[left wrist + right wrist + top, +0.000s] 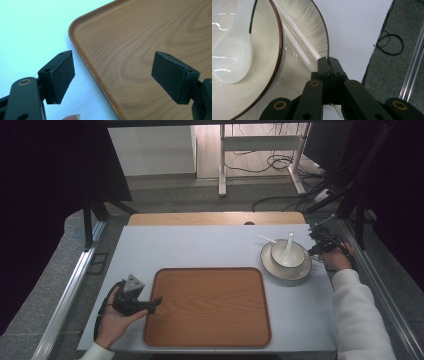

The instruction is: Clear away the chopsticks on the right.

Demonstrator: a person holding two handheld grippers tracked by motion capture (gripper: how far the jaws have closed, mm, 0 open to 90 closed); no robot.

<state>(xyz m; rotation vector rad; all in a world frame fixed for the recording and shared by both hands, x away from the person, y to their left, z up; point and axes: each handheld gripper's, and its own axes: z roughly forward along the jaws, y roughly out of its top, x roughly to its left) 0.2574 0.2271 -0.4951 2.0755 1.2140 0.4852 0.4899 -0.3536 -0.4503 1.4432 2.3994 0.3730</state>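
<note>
Showing a grey table (210, 245) with a plate (285, 269) near its right edge, a bowl (287, 254) standing on the plate and a white spoon (288, 247) lying in the bowl. Plate and bowl are glossy cream-white, each with a thin brown rim line. In the right gripper view the spoon's scoop (232, 57) rests inside the bowl, hollow side up, its handle running toward the top of that view; in the high view the handle leans over the bowl's far rim, long axis roughly away from the person. Two white chopsticks (297, 43) lie side by side on the plate beside the bowl; in the high view their far ends (267, 239) jut past the plate's far-left rim, so the long axis runs diagonally from near right to far left. The right gripper (329, 61), at the plate's right rim, has its jaws pressed together on the plate's rim, beside the chopsticks' near ends. The left gripper (113, 75), jaws wide apart with nothing between them, hovers over the left rim of a wooden tray (210, 305), well apart from the plate.
</note>
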